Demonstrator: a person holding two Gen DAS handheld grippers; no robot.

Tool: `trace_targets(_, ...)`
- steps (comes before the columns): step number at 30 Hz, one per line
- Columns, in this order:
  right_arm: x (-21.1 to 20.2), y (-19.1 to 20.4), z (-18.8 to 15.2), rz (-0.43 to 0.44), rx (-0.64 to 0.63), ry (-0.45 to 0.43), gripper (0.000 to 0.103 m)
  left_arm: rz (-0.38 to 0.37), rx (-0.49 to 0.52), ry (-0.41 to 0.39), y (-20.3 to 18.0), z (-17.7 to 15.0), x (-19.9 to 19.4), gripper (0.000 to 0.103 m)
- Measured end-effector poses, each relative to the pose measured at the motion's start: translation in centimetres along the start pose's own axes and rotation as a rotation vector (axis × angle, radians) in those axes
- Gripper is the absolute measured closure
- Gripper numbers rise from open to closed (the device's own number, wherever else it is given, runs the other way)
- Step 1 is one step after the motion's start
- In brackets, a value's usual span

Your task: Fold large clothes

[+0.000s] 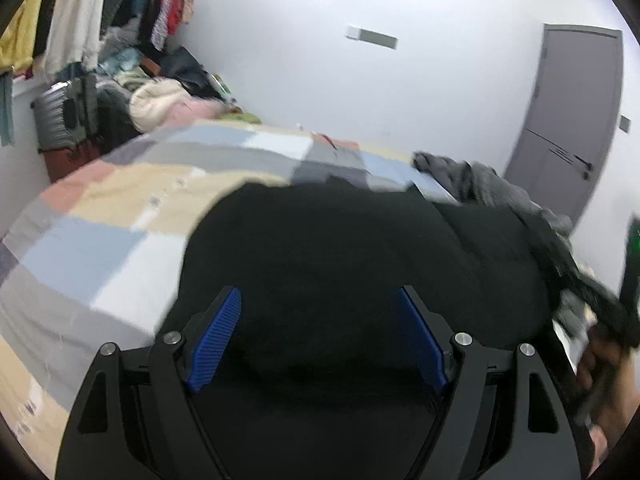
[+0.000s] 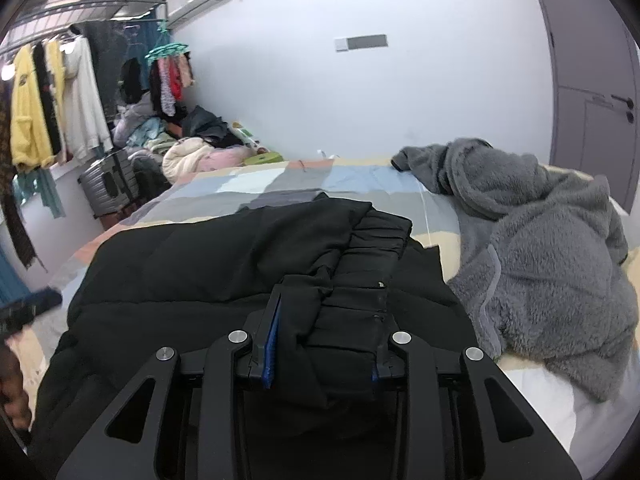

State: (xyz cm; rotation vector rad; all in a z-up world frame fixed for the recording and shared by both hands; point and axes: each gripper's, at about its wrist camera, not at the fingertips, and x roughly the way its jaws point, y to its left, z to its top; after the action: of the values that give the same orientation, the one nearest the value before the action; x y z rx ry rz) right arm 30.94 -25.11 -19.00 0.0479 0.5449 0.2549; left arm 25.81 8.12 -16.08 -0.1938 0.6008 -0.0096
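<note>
A large black padded jacket (image 1: pixel 340 240) lies spread on a bed with a patchwork sheet (image 1: pixel 120 200). My left gripper (image 1: pixel 320 300) hovers over the jacket's near part, open, with its blue pads (image 1: pixel 216 340) wide apart and nothing between them. In the right wrist view, the right gripper (image 2: pixel 330 304) is shut on a bunched, pleated fold of the black jacket (image 2: pixel 180 264) near its right edge. The fabric fills the gap between the fingers and hides most of the right pad.
A grey fleece garment (image 2: pixel 540 240) lies crumpled on the bed to the jacket's right. A silver suitcase (image 2: pixel 108 184), a heap of clothes (image 2: pixel 192 148) and a rack of hanging clothes (image 2: pixel 48 112) stand beyond the bed's left side. A grey door (image 2: pixel 592 80) is at the right.
</note>
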Motion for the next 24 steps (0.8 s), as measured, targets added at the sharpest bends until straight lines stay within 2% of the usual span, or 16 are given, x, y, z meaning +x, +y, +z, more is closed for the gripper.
trace_targets(3,0.9,0.4,-0.3,-0.057,-0.052,-0.003,0.075,0.040,0.032,0.008,0.0,1.3,2.2,0.023)
trace_targets(6,2.6,0.8,-0.5,-0.093,-0.098,0.031,0.074,0.105,0.125,0.071,-0.7,1.2,5.6,0.023)
trace_targets(11,4.8,1.1,-1.4,-0.092,-0.124,0.080,0.073,0.117,0.203,0.102,-0.9,0.3,8.2,0.024)
trace_targets(15,6.8,1.6,-1.9,-0.083,-0.145,0.124,0.072,0.118,0.200,0.127,-0.5,0.2,9.8,0.023)
trace_targets(24,9.4,2.3,-2.8,-0.101,-0.160,0.157,0.068,0.126,0.184,0.181,-0.7,-0.5,12.8,0.023)
